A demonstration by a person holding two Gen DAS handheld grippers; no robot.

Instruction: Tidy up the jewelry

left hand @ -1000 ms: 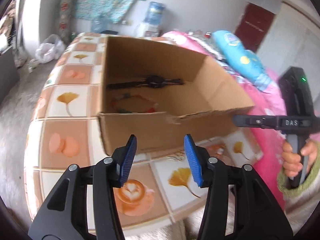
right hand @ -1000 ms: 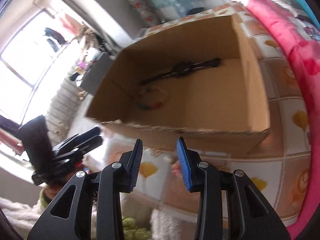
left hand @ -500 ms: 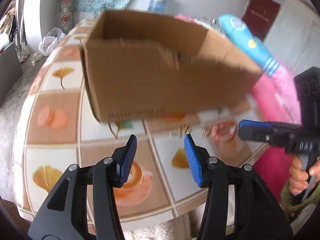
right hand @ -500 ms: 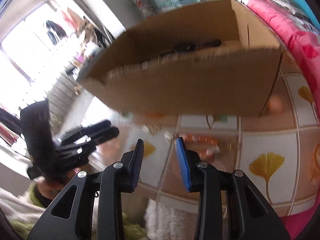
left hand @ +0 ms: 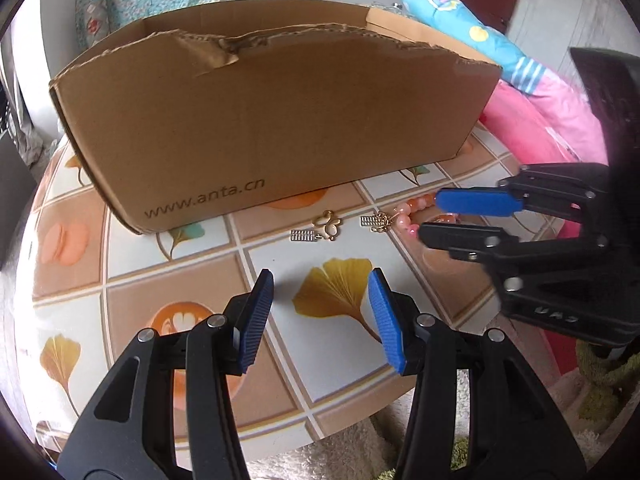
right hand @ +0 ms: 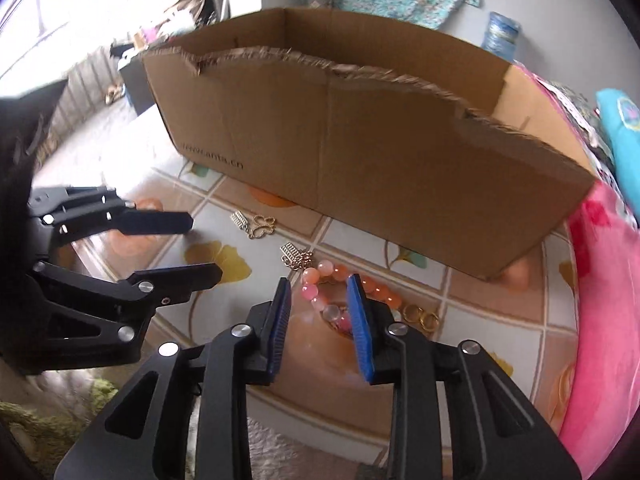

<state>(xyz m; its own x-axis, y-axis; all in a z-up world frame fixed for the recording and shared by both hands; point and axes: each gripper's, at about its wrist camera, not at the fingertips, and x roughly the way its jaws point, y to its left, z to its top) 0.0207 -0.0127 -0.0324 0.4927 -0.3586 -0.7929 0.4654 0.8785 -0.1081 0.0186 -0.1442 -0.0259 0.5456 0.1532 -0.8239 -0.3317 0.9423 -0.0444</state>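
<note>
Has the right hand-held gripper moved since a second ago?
Yes. The right hand-held gripper has come down from above the cardboard box to the beaded bracelet on the table; its jaws have just been closing.

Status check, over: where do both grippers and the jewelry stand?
Left gripper open, empty. Right gripper closing around pink-orange bead bracelet on tiled tabletop. Gold butterfly pendant loose. Brown cardboard box behind, nothing blocking.

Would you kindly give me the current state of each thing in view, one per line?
cardboard box: upright on the table, top open, rim torn.
bead bracelet: flat on the table, partly between the right pads.
gold earrings: loose on the table, untouched.
left gripper: open, empty.
right gripper: open, jaws just been closing around the bracelet.
</note>
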